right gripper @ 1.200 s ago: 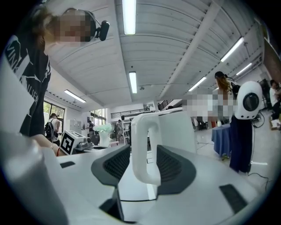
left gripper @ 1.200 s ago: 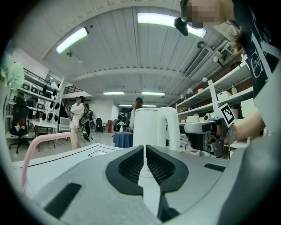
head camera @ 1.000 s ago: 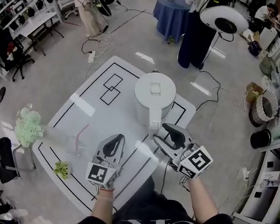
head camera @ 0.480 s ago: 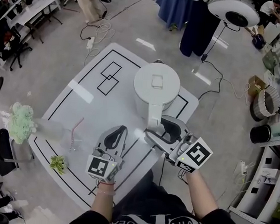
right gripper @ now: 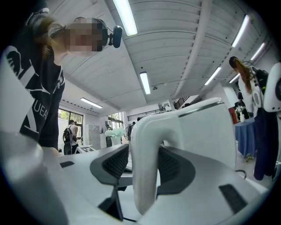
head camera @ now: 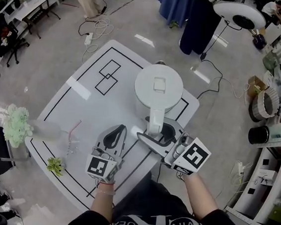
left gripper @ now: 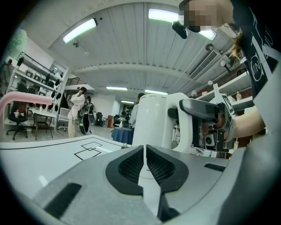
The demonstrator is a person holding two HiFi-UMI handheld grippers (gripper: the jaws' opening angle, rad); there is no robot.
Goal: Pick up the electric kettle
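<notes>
Electric kettle [head camera: 159, 89] handle [head camera: 155, 120] between just-widened jaws of right gripper [head camera: 159, 135]; left gripper [head camera: 117, 133] clenched empty near glass [head camera: 70, 142].

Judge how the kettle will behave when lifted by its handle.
The kettle looks like rigid plastic, so it shouldn't flex. The broad body suggests it won't tip easily when nudged. Lifted by its side handle, it may hang off-balance and tilt, more so if filled; the contents can't be seen.

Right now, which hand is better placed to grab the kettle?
Right. The right gripper has the handle of the kettle between its jaws, which have just been opening and aren't pressing it. The left gripper is shut, off to the side above the table.
</notes>
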